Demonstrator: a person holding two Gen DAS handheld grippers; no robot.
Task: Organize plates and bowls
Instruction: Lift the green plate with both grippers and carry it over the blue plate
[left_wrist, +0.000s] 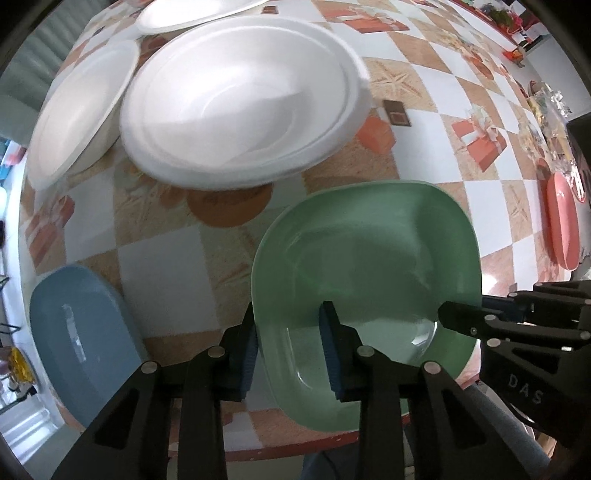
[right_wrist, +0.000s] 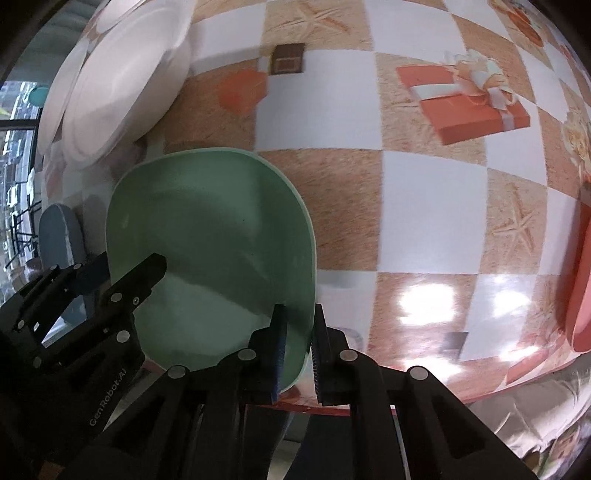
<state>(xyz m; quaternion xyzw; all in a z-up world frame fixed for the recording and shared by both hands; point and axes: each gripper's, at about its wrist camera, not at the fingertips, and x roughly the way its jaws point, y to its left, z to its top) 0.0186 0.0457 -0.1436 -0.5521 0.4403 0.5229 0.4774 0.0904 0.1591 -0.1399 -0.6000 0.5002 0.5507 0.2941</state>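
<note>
Both grippers, left (left_wrist: 291, 343) and right (right_wrist: 297, 354), have fingers clamped on the green plate's (left_wrist: 369, 251) rim; white bowls (left_wrist: 240, 110), blue plate (left_wrist: 81, 339) and red plate (left_wrist: 561, 221) remain scattered on the counter (left_wrist: 443, 110).

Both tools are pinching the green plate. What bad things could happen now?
1. The left tool and the right tool each pinch only a rim of the green plate. It might tilt or slip out.
2. The white plates sit close behind it, so a swing could bump them.
3. The blue plate lies near the table edge, so a knock could push it off.
</note>
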